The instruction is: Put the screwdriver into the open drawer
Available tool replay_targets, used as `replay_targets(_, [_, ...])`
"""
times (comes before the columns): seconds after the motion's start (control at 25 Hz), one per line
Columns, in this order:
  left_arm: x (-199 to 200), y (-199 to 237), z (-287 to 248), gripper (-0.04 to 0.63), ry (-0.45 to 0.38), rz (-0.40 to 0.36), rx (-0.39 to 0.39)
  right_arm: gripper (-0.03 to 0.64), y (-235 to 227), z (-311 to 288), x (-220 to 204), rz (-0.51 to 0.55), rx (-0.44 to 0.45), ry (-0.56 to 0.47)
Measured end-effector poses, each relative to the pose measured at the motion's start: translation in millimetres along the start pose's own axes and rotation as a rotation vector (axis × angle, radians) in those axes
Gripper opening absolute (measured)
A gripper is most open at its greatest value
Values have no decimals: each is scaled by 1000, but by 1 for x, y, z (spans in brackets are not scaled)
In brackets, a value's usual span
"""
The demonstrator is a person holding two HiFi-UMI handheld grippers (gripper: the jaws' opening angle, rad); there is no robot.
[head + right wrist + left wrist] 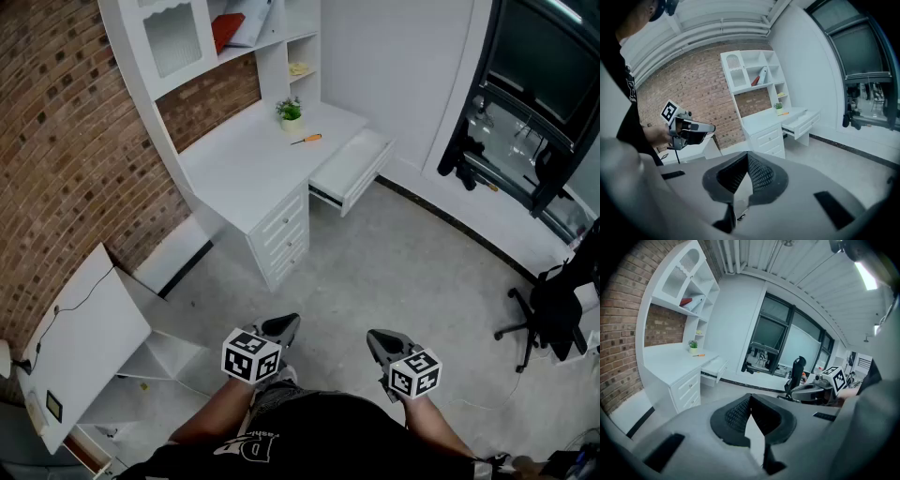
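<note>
Lying on the white table, the screwdriver sits at five o'clock of a potted plant, the open drawer at its four o'clock. Well apart from it, the left gripper and right gripper have jaws closed, holding nothing.

The orange-handled screwdriver lies flat on the white desktop, near the pulled-out drawer.

Probably a study-like office room: white desk with shelf hutch, brick wall, swivel chair, large windows.
</note>
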State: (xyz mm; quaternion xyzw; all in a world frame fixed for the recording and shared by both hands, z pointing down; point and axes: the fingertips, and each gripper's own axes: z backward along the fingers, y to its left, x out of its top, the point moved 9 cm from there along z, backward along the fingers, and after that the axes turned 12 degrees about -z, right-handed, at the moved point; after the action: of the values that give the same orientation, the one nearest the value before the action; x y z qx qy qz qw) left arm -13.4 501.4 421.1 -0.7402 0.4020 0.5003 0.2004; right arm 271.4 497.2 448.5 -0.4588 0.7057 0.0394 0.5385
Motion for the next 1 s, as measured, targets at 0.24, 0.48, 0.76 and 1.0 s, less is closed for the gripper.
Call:
replay_targets(0.24, [4, 20, 0, 17, -2, -2, -18, 5, 6, -16, 11, -8, -10, -18])
replay_targets(0.48, [6, 41, -2, 17, -2, -8, -46, 5, 11, -33, 13, -18, -23, -10])
replay_targets(0.76, [5, 74, -3, 17, -8, 8, -79, 5, 21, -63, 16, -27, -37, 5])
replay_targets(1.0, [1, 110, -5, 17, -3, 38, -128, 5, 33, -94, 21, -40, -72, 10])
